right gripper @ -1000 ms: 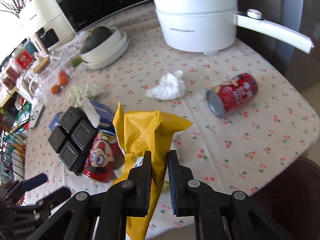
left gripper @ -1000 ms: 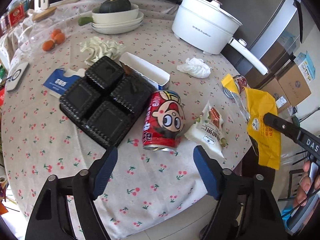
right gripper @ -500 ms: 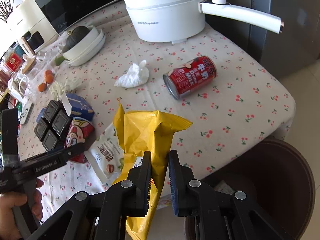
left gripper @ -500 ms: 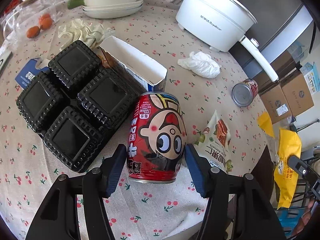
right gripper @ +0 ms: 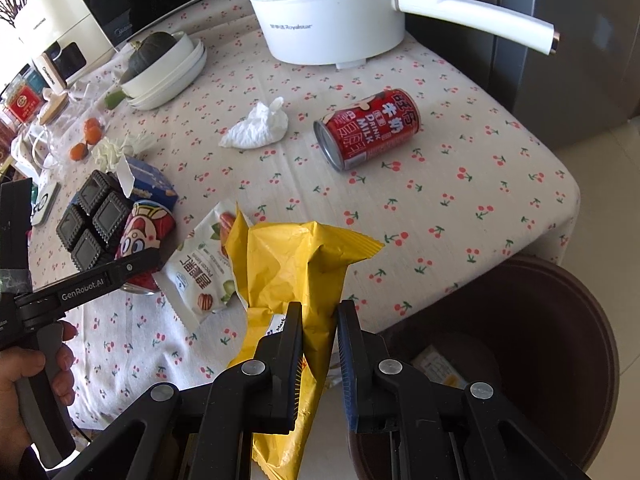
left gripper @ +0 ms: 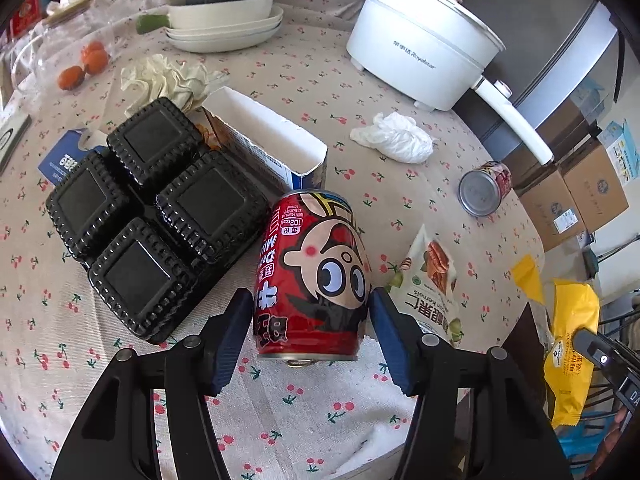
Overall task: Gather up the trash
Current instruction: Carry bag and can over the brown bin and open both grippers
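Observation:
My left gripper [left gripper: 310, 312] straddles a red cartoon can [left gripper: 312, 276] lying on the cherry-print tablecloth; the blue pads sit close on both sides of the can, with slim gaps showing. My right gripper [right gripper: 318, 320] holds a yellow wrapper [right gripper: 292, 264] beyond the table edge, beside a brown bin [right gripper: 520, 344]; the jaws have started to part and the wrapper still hangs between them. A second red can [right gripper: 370, 128], a white crumpled tissue [right gripper: 258, 128] and a nut snack packet [right gripper: 204, 272] lie on the table.
A black four-cup plastic tray [left gripper: 152, 212] and an open blue carton [left gripper: 264, 148] lie left of the can. A white electric pot [left gripper: 420, 56], a bowl with a squash [left gripper: 224, 12], crumpled cream paper [left gripper: 164, 80] and oranges [left gripper: 84, 66] stand farther back. Cardboard boxes [left gripper: 576, 192] sit on the floor.
My left gripper moved forward around the cartoon can and narrowed on it. My right gripper carried the yellow wrapper off the table edge toward the brown bin and its jaws widened slightly.

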### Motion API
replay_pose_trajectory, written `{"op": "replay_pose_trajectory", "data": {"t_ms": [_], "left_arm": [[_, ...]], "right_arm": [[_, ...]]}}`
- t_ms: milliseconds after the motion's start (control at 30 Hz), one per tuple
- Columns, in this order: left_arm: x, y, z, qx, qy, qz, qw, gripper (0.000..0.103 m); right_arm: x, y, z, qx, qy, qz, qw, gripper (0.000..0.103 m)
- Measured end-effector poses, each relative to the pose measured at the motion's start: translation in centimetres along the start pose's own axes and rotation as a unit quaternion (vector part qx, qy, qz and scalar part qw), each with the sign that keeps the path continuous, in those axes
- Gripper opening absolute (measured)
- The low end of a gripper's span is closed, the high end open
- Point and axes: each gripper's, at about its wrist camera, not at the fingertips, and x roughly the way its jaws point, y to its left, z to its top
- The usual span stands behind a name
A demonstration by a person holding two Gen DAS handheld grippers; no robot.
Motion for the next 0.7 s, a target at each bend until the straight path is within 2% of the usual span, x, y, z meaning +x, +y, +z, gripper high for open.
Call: {"op": "replay_pose_trajectory", "data": {"t_ms": [300, 533, 700], "left_arm": [[-3.5, -1.4, -0.9, 0.031, -0.026, -0.010, 0.9991, 0.062], [-4.8, -3.2, -1.9, 0.056, -0.040, -0.008, 0.9976, 0.062], [-6.3, -4.4, -2.0, 0.059, -0.065, -0.014, 0.9960, 0.062]], "right_arm": [[-1.3, -2.1, -0.5, 0.005, -0.007, -0.012, 1.000, 0.015], [-1.8, -5.5, -1.9, 0.023, 0.004, -0.032, 0.999, 0.015], [-2.3, -8.0, -3.0, 0.039, 0.013, -0.039, 0.998, 0.015]]}}
